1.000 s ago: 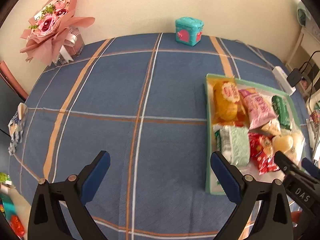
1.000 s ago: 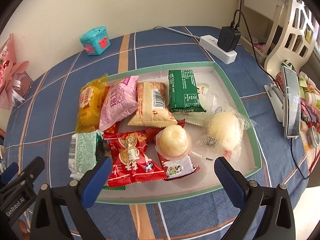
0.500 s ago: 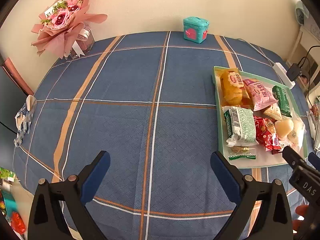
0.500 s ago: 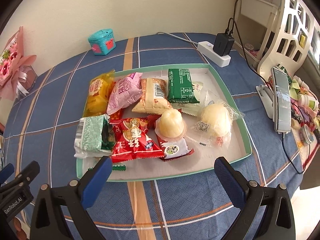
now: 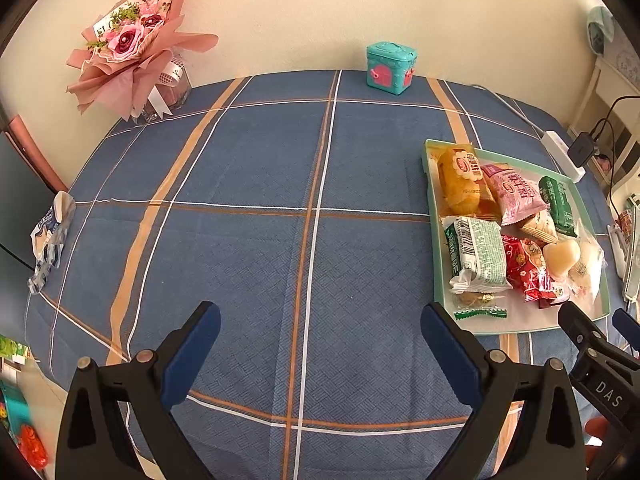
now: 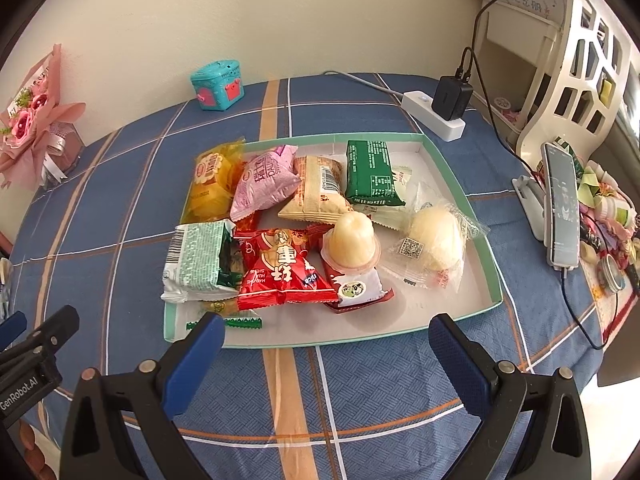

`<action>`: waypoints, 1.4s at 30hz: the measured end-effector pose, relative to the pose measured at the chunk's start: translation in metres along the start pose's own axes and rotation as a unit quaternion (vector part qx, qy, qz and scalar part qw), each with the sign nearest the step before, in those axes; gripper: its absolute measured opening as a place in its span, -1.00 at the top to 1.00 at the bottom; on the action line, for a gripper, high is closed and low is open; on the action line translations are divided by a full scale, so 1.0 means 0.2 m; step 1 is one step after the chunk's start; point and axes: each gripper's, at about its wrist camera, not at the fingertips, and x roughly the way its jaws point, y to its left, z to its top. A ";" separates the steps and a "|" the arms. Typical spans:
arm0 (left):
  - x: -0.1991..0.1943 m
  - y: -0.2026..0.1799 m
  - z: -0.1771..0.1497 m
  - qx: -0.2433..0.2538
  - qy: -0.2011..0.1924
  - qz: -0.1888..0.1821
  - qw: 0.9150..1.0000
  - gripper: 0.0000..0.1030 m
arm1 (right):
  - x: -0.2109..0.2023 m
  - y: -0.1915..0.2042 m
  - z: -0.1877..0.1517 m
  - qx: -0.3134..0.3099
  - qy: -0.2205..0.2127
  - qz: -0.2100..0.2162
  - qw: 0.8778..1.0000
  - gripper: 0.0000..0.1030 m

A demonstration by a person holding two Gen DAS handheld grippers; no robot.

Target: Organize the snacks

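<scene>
A shallow green-rimmed tray (image 6: 486,258) (image 5: 431,216) on the blue plaid tablecloth (image 5: 256,232) holds several wrapped snacks: a yellow pack (image 6: 210,186), a pink pack (image 6: 264,180), a dark green pack (image 6: 370,172), a pale green pack (image 6: 198,260), a red pack (image 6: 280,270), a jelly cup (image 6: 352,240) and a clear-wrapped bun (image 6: 436,238). My right gripper (image 6: 326,342) hangs open over the tray's near edge, holding nothing. My left gripper (image 5: 320,334) is open above bare cloth, left of the tray.
A teal toy box (image 5: 391,67) stands at the table's far edge, a pink bouquet (image 5: 132,46) at the far left. A white power strip with a black charger (image 6: 442,110) and a phone on a stand (image 6: 560,208) lie right of the tray.
Both grippers have pulled back and up from the table, so the tray and snacks look smaller and farther. Both stay open. The snacks have not moved.
</scene>
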 end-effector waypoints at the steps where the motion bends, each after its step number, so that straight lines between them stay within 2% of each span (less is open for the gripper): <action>1: 0.00 0.00 0.00 0.000 0.000 -0.001 1.000 -0.95 | 0.00 0.00 0.00 -0.001 0.000 0.000 1.000 -1.00; 17: -0.01 -0.02 0.01 0.016 -0.002 -0.010 1.000 -0.95 | -0.01 0.00 0.01 -0.006 -0.006 0.003 1.000 -1.00; 42: -0.02 -0.02 0.01 0.018 -0.008 0.000 1.000 -0.95 | 0.00 0.00 0.01 -0.007 -0.002 0.004 1.000 -1.00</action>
